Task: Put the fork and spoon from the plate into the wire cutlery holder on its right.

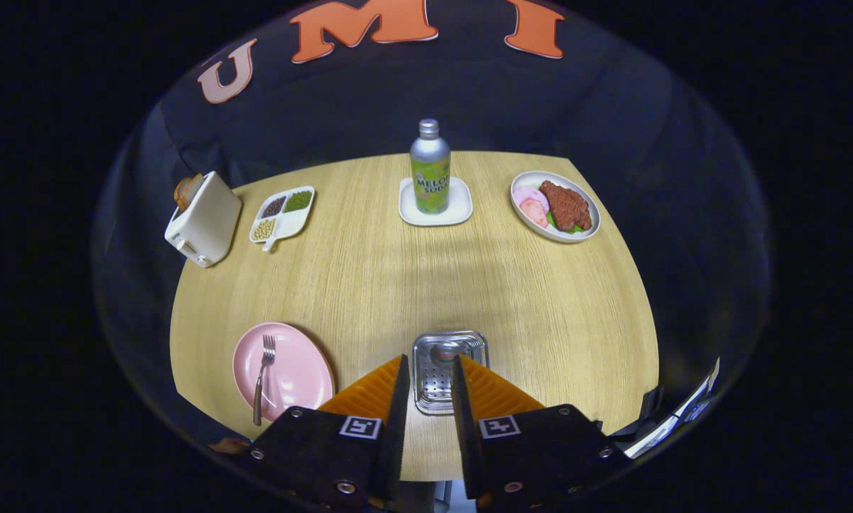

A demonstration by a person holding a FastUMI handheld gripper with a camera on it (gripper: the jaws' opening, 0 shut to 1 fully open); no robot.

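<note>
The tongs hang above the wire cutlery holder, their fingers a little apart with a spoon upright between the tips; whether both fingers press on it I cannot tell. The fork lies on the pink plate just left of the holder on the wooden counter. Far across stand a toaster, a divided dish, a bottle on a white coaster and a plate of food

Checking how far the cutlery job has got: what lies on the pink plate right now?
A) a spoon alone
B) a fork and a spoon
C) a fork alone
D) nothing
C: the pink plate carries just the fork; a spoon-like bowl shows between the tongs, over the wire cutlery holder.
</note>
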